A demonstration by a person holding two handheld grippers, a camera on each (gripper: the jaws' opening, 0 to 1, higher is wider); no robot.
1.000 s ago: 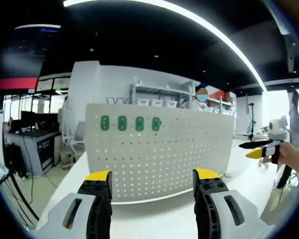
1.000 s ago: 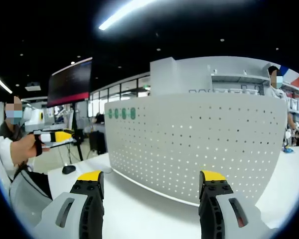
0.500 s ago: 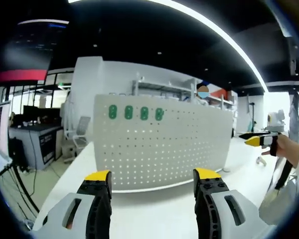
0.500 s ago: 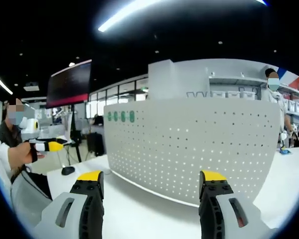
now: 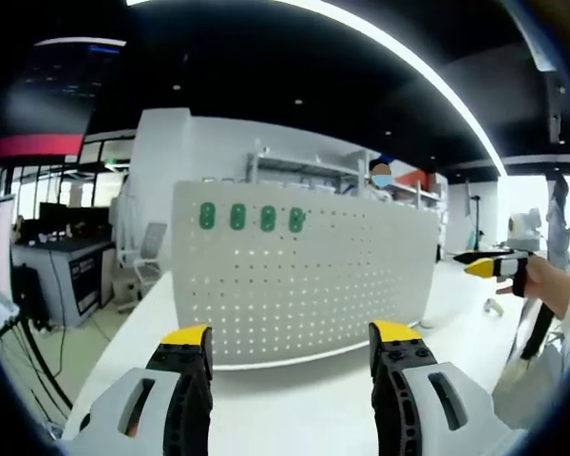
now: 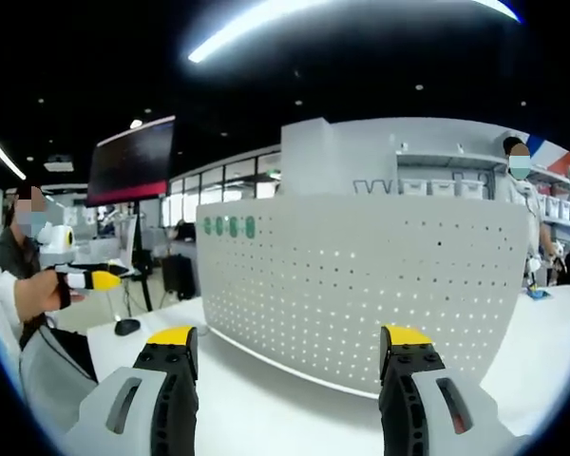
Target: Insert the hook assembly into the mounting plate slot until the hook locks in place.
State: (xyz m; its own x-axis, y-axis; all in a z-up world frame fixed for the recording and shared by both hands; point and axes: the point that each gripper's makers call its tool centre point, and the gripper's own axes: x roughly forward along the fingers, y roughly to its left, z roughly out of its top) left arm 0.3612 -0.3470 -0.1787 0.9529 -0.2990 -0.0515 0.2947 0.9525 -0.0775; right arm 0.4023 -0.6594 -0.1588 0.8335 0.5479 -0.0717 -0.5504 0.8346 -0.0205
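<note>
A white perforated metal mounting plate stands upright on the white table, four green oval slots near its top corner. The left gripper and right gripper hover before it, released and empty. No hook assembly is seen; one must be picked up first, then aligned squarely with a slot.
</note>
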